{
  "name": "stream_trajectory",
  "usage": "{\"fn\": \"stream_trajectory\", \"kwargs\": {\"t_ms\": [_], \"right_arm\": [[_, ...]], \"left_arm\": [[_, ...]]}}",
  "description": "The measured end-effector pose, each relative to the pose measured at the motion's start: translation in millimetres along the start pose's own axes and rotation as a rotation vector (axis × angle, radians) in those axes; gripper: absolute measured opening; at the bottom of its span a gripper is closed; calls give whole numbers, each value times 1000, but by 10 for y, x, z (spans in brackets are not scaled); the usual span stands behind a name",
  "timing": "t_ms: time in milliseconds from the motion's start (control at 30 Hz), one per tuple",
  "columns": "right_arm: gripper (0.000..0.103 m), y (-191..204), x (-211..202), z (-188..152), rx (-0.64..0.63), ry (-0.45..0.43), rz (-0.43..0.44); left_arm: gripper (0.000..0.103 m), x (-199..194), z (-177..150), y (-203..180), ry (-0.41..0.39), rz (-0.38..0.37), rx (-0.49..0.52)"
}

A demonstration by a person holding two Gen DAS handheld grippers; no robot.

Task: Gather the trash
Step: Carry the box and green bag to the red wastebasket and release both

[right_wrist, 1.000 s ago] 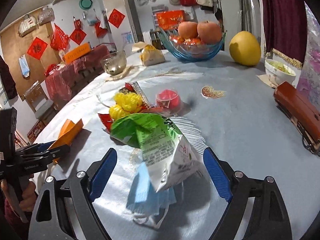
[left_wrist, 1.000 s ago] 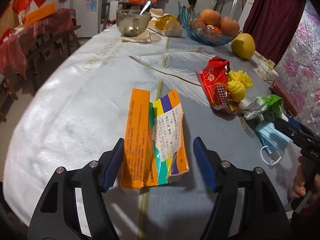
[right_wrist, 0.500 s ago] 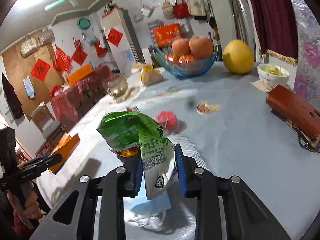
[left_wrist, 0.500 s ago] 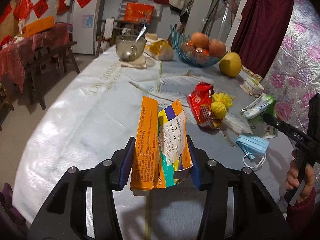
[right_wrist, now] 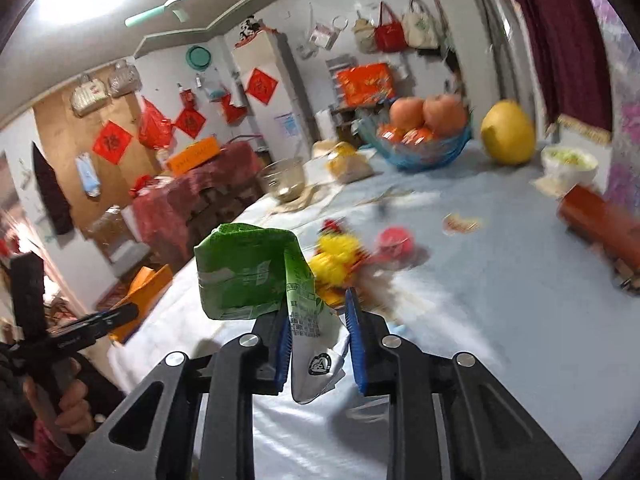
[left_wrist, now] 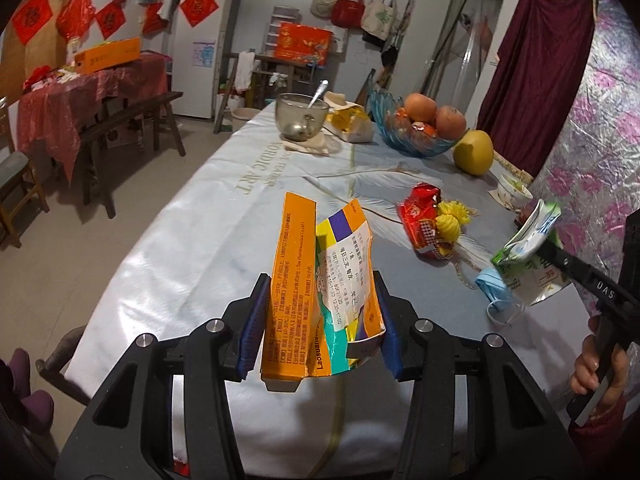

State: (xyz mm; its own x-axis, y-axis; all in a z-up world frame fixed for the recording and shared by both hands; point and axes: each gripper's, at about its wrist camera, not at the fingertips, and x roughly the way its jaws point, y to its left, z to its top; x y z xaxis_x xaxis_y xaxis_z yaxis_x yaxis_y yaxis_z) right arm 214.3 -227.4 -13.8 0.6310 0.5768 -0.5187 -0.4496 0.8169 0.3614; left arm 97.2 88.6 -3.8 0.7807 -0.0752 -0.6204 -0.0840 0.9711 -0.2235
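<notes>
Two pieces are secured and off the table (left_wrist: pixel 168 240): the left gripper (left_wrist: pixel 320 324) clamps the torn orange box (left_wrist: pixel 294 280); the right gripper (right_wrist: pixel 318 344), jaws just closing, pinches the green wrapper (right_wrist: pixel 256 276). Red wrapper (left_wrist: pixel 420 216) and blue mask (left_wrist: pixel 490 286) await collection.

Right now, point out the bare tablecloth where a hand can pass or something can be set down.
Free: the wide white stretch of the tablecloth left of the orange box, up to the glass bowl. Also bare cloth between the red cup and the brown case. Crowded: around the red wrapper, the yellow flowers and the blue mask.
</notes>
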Motion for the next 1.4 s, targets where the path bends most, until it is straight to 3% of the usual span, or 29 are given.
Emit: {"fn": "stream_trajectory", "kwargs": {"t_ms": [467,867,1133,1400], "right_arm": [[25,356,-21,-226,-31,10,80],[25,744,80,-294,-60,33,159],[25,1052,150,-319,-86,50,218],[25,1377,290,-360,-135,89,239]], "left_arm": [[49,-579,-345,613,-25,129,-87],[49,-1061,-967,1439,38,265,-237],[49,-944,-1411,1949,124,285,-356],[49,-426,-1784,2267,255,288,-421]]}}
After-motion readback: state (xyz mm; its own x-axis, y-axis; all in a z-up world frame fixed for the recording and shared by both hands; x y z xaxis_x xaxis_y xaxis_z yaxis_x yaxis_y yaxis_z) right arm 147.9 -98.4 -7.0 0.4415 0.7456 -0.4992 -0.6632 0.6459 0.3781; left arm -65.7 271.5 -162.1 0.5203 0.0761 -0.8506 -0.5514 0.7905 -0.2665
